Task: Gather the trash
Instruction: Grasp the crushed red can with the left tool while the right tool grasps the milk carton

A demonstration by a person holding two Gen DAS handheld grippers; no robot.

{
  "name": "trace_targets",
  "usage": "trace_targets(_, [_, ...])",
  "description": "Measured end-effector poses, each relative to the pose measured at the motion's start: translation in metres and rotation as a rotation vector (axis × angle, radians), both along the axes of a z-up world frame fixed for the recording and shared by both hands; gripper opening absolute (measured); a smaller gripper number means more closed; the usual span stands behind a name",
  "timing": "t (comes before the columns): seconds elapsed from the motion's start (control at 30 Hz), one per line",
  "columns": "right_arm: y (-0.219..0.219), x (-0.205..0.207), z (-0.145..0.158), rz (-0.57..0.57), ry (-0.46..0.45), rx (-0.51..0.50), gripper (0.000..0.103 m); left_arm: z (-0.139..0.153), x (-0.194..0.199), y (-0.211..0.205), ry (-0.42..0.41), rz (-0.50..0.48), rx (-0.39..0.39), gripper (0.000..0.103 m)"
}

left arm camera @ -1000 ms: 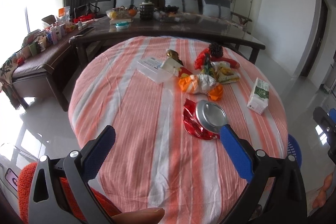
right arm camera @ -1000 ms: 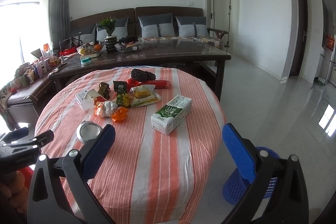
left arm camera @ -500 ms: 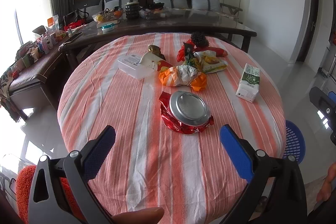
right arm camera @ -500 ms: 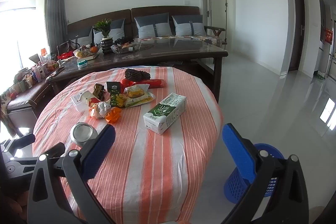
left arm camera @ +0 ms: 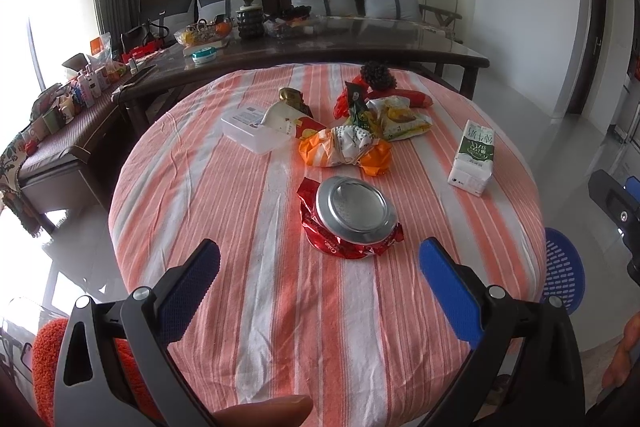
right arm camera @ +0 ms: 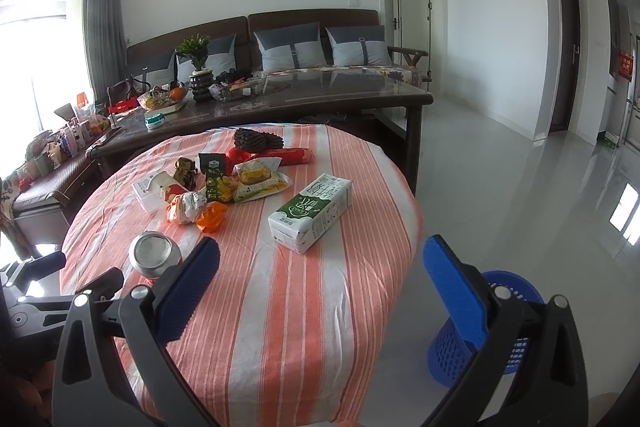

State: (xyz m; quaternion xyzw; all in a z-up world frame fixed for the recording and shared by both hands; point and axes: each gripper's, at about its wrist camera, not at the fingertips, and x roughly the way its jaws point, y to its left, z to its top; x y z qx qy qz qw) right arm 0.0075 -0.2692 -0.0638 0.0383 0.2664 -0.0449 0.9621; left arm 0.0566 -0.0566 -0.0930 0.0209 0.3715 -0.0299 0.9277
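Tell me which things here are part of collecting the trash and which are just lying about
Part of the job:
crushed red can
orange wrapper
snack packets
milk carton
blue basket, on the floor beside the round table
left gripper and right gripper, both open and empty

Just lying about:
potted plant
fruit bowl
sofa cushions

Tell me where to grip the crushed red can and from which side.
Grip the crushed red can across its crumpled red sides just under the silver end, coming down from above with the left gripper, probably. It lies squashed, silver end up, so the flat disc offers nothing to pinch.
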Motion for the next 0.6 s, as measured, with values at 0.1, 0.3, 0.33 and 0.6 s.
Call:
trace_targets(0.1, [-0.002,0.000,-0.003,-0.004,0.004,0.001,0.098,-0.009,0.014,-0.009,0.019,0.002,-0.003,0.099])
trace_targets(0.3, [-0.007,0.001,-0.008,-0.010,0.007,0.009,0.098,-0.035,0.053,-0.031,0.044,0.038,0.000,0.099])
trace_targets(0.33, [-0.008,0.001,-0.009,-0.012,0.008,0.011,0.098,-0.040,0.061,-0.033,0.055,0.045,0.007,0.099])
trace_targets(0.6, [-0.017,0.002,-0.018,-0.026,0.026,0.016,0.098,-0.062,0.084,-0.003,0.146,0.078,0.035,0.099])
